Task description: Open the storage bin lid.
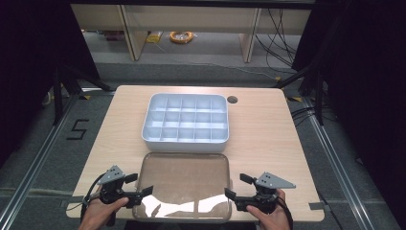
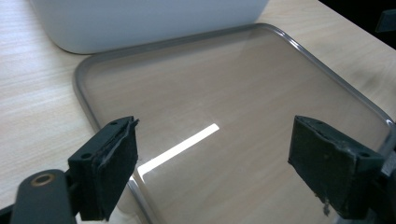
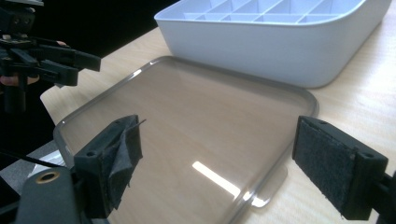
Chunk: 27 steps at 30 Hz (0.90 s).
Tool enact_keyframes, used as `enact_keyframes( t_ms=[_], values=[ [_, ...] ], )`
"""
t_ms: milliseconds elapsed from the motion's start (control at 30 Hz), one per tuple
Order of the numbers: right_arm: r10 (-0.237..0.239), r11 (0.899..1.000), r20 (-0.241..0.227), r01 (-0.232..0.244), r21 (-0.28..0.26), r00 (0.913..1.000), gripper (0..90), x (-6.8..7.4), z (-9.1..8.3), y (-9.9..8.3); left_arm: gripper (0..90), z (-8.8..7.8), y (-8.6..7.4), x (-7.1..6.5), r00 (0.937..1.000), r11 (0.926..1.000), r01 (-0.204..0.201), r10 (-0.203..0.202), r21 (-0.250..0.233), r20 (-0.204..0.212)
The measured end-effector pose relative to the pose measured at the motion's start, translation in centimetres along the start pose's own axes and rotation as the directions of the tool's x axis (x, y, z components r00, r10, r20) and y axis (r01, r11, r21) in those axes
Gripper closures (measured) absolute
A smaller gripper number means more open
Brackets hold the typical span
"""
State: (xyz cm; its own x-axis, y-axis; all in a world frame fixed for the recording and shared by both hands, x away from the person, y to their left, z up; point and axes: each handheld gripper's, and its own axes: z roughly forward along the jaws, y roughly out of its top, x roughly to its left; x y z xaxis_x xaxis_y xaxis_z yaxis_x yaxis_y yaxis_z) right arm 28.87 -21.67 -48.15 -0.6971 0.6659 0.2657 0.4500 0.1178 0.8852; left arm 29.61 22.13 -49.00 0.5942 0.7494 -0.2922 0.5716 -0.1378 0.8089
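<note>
Clear lid point(image 1: 184, 184) lies flat on the wooden table point(image 1: 268, 129), at the near edge, its far long side just in front of the white divided box point(image 1: 186, 120). From the high view I cannot tell whether lid and box touch or sit just apart. Box stands lidless mid-table, its compartments in 3 rows.

Left gripper point(image 1: 139, 186) is at the lid's near left corner, jaws spread wide with nothing between the pads. In the left gripper view the lid's grey rim point(image 2: 81, 91) runs under the left pad point(image 2: 114, 163).

Right gripper point(image 1: 238, 186) sits at the lid's near right corner, likewise released, jaws wide apart and gripping nothing. In the right gripper view the lid point(image 3: 187, 130) lies flat below both pads, glare streak on its surface.
</note>
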Motion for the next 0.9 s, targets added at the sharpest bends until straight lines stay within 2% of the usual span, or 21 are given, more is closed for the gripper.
enact_keyframes(
  t_ms=[33, 67, 133, 167, 200, 233, 267, 300, 333, 367, 400, 433, 500, 533, 600, 633, 700, 767, 800, 833, 900],
  values=[
    [0.039, 0.999, 0.003, -0.039, 0.013, 0.9992, 16.6, 0.3, -0.1, -0.1, 15.2, 0.0, -0.1, -0.1, 1.0, 1.0, 0.004, -0.004, -0.007, -0.001],
    [0.008, 1.0, 0.01, -0.008, 0.014, 0.9999, 16.6, 0.0, -0.2, -0.2, 15.2, -0.1, -0.1, -0.2, 1.0, 1.0, -0.009, 0.009, 0.002, 0.001],
    [0.015, 1.0, 0.016, -0.015, 0.014, 0.9998, 16.6, 0.2, -0.4, -0.3, 15.2, -0.2, -0.2, -0.4, 0.9999, 0.9999, -0.013, 0.013, 0.009, 0.001],
    [-0.009, 1.0, 0.028, 0.009, 0.014, 0.9996, 16.5, 0.1, -0.4, -0.4, 15.2, -0.2, -0.3, -0.5, 0.9999, 0.9999, -0.015, 0.015, 0.009, 0.002],
    [0.001, 0.999, 0.035, -0.002, 0.035, 0.9994, 16.6, 0.2, -0.5, -0.4, 15.2, -0.2, -0.4, -0.6, 0.9998, 0.9998, -0.021, 0.021, 0.005, 0.005],
    [0.058, 0.997, 0.044, -0.06, 0.049, 0.9974, 16.5, 0.7, -0.9, -0.6, 15.2, -0.4, -0.5, -0.8, 0.9997, 0.9996, -0.024, 0.024, 0.014, 0.006],
    [0.058, 0.997, 0.044, -0.06, 0.049, 0.9974, 16.5, 0.7, -0.9, -0.6, 15.2, -0.4, -0.5, -0.8, 0.9997, 0.9996, -0.024, 0.024, 0.014, 0.006],
    [0.027, 0.998, 0.034, -0.029, 0.049, 0.9991, 16.5, 0.7, -1.0, -0.7, 15.2, -0.4, -0.6, -0.9, 0.9991, 0.9991, -0.042, 0.042, 0.007, 0.01],
    [0.027, 0.998, 0.034, -0.029, 0.049, 0.9991, 16.5, 0.7, -1.0, -0.7, 15.2, -0.5, -0.6, -1.0, 0.9995, 0.9994, -0.029, 0.029, 0.016, 0.013],
    [-0.003, 0.999, 0.032, 0.002, 0.032, 0.9995, 16.5, 0.6, -1.1, -0.8, 15.2, -0.5, -0.7, -1.1, 0.9993, 0.9993, -0.033, 0.033, 0.016, 0.017],
    [-0.003, 0.999, 0.032, 0.002, 0.032, 0.9995, 16.5, 0.6, -1.1, -0.8, 15.2, -0.6, -0.7, -1.1, 0.9984, 0.9985, -0.053, 0.052, 0.018, 0.022],
    [0.008, 0.999, 0.019, -0.008, 0.041, 0.9998, 16.5, 0.7, -1.1, -0.9, 15.2, -0.6, -0.9, -1.3, 0.9989, 0.9991, -0.04, 0.04, 0.013, 0.022],
    [0.001, 0.999, 0.028, -0.002, 0.037, 0.9996, 16.4, 1.0, -1.3, -1.1, 15.2, -0.7, -0.9, -1.4, 0.9977, 0.9976, -0.063, 0.062, 0.03, 0.027],
    [0.025, 0.999, 0.028, -0.026, 0.044, 0.9993, 16.4, 1.2, -1.4, -1.1, 15.2, -0.6, -1.0, -1.5, 0.9979, 0.9978, -0.06, 0.059, 0.029, 0.026],
    [0.013, 0.999, 0.012, -0.014, 0.037, 0.9998, 16.3, 1.1, -1.5, -1.2, 15.2, -0.7, -1.2, -1.7, 0.997, 0.9969, -0.072, 0.071, 0.032, 0.031],
    [0.021, 0.998, 0.032, -0.023, 0.062, 0.9993, 16.2, 1.4, -1.7, -1.3, 15.2, -0.8, -1.2, -1.8, 0.9969, 0.9965, -0.074, 0.073, 0.04, 0.029],
    [0.001, 0.999, 0.021, -0.002, 0.053, 0.9998, 16.2, 1.4, -1.6, -1.5, 15.2, -0.8, -1.3, -1.9, 0.9968, 0.9969, -0.074, 0.073, 0.027, 0.034],
    [0.012, 0.998, 0.017, -0.013, 0.064, 0.9998, 16.2, 1.5, -1.9, -1.7, 15.2, -0.9, -1.4, -1.9, 0.9978, 0.9975, -0.06, 0.059, 0.038, 0.029],
    [0.033, 0.997, 0.026, -0.035, 0.075, 0.9991, 16.2, 1.7, -2.1, -1.8, 15.2, -1.0, -1.5, -1.9, 0.998, 0.9977, -0.057, 0.056, 0.038, 0.028],
    [0.027, 0.997, 0.04, -0.029, 0.074, 0.9989, 16.2, 1.7, -2.2, -2.1, 15.2, -1.3, -1.7, -2.0, 0.9992, 0.9982, -0.035, 0.034, 0.048, 0.02],
    [0.021, 0.996, 0.033, -0.023, 0.089, 0.9993, 16.2, 1.6, -2.5, -2.1, 15.2, -1.4, -1.7, -2.0, 0.9988, 0.9983, -0.044, 0.043, 0.039, 0.025]
  ],
)
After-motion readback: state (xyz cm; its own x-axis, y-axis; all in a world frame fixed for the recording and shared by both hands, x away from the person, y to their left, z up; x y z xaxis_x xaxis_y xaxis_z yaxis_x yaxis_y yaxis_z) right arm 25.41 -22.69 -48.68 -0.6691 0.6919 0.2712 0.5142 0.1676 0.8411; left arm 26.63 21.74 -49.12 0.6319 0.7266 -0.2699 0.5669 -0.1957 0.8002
